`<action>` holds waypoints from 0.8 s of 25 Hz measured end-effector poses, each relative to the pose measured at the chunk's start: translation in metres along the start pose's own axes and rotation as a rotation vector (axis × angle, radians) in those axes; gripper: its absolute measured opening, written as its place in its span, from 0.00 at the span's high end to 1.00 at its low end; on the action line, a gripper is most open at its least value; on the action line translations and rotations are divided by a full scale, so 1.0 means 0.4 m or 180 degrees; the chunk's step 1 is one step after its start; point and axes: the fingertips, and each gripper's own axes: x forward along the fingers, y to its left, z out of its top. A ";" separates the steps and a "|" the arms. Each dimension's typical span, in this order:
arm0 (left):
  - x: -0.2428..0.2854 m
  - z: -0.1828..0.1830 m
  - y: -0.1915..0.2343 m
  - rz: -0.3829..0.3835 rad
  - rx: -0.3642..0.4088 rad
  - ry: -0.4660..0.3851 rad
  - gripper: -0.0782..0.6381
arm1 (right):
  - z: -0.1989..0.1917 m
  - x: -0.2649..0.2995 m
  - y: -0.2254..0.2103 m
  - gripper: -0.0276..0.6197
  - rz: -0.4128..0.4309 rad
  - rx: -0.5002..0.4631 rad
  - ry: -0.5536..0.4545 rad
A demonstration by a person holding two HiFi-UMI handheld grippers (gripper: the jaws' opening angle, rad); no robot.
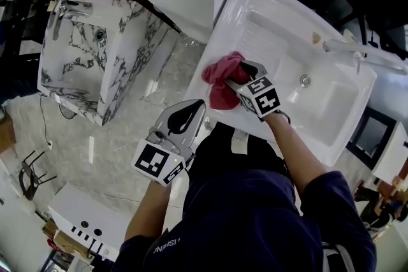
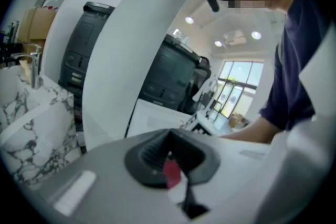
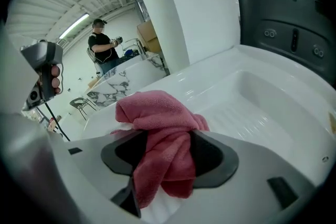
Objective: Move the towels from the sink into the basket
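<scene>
1. Lower left of the head view: the left gripper [image 1: 196,109] is held clear, jaws drawn together on nothing.
2. Centre: the red towel [image 1: 220,78] is seen bunched on the left rim of the white sink [image 1: 331,70].
3. The right gripper [image 1: 246,67] is set over it, jaws spread wide around the cloth and not yet clamped.
4. No basket is shown, so the lift and the carry are judged to be left.

Pink-red towel [image 1: 220,78], glossy white sink [image 1: 333,102], black-veined white marble basin [image 1: 78,70].
</scene>
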 end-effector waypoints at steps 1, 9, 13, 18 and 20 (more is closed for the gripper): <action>0.000 0.000 0.002 0.0006 -0.0002 -0.0002 0.89 | 0.000 0.001 -0.002 0.55 -0.0008 -0.0019 0.0008; 0.011 0.011 -0.017 -0.0014 0.0061 -0.0026 0.89 | -0.007 -0.018 0.011 0.83 0.0031 -0.0128 -0.0021; 0.023 0.022 -0.047 -0.0054 0.0126 -0.0035 0.89 | -0.010 -0.072 0.013 0.85 0.0062 -0.0118 -0.0182; 0.052 0.036 -0.114 -0.0162 0.0235 -0.0028 0.89 | 0.005 -0.185 -0.010 0.86 -0.0023 -0.0100 -0.0493; 0.068 0.044 -0.149 -0.0215 0.0282 -0.0026 0.89 | 0.009 -0.237 -0.018 0.86 -0.0051 -0.0091 -0.0599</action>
